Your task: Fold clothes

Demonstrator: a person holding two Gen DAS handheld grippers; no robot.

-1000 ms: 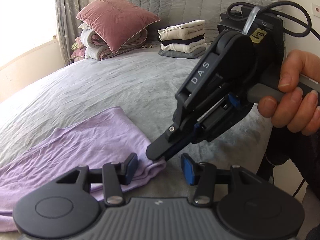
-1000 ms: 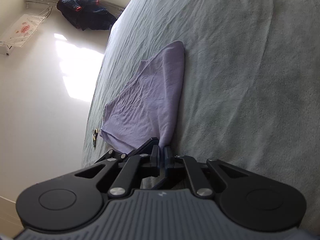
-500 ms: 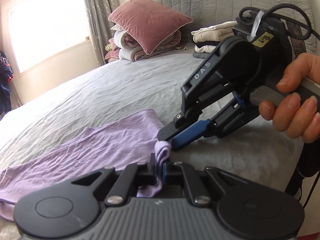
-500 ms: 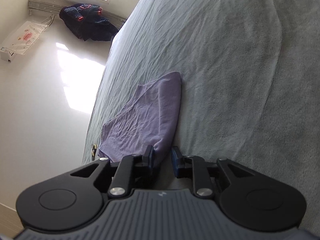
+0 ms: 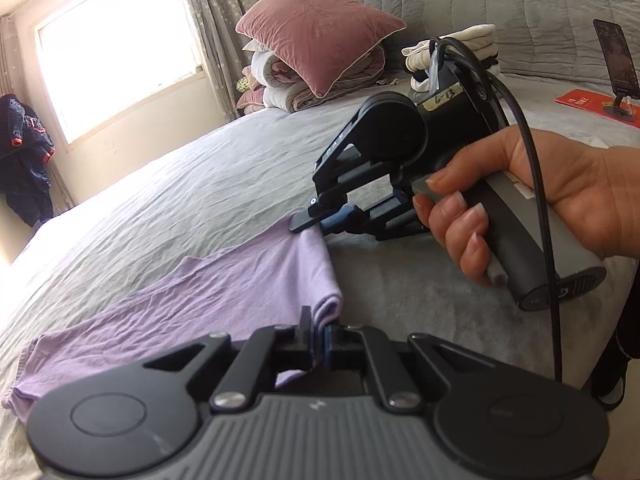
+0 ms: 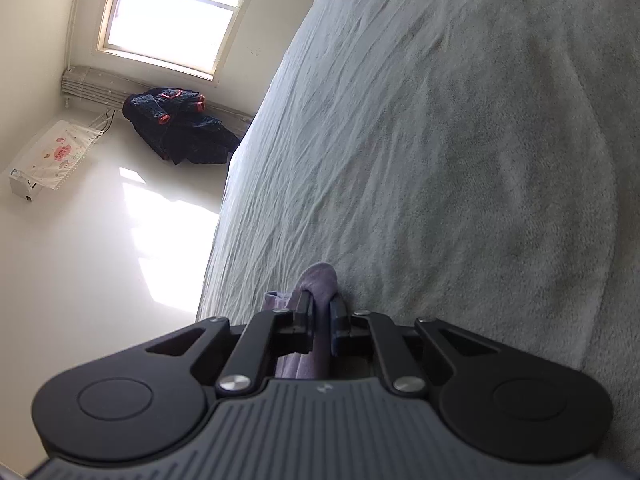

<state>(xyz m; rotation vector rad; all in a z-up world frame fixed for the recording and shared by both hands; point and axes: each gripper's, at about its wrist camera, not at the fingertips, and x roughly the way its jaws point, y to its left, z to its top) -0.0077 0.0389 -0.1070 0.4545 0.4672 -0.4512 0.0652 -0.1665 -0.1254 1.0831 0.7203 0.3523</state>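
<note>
A lilac garment point(image 5: 192, 296) lies stretched across the grey bed point(image 5: 208, 184). The left gripper point(image 5: 319, 334) pinches its near corner, and the right gripper point(image 5: 316, 222), held in a hand point(image 5: 532, 196), pinches the other corner. A pink pillow point(image 5: 316, 36) sits by the headboard.

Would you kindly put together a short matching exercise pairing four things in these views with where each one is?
Things:
1. lavender garment
2. pink pillow
3. dark jacket
4. red booklet

Places:
A. by the wall under the window
B. on the bed beside a phone stand
C. on bundled bedding at the headboard
D. pinched in both grippers

Pairs: 1-D, 2-C, 3-A, 4-B
</note>
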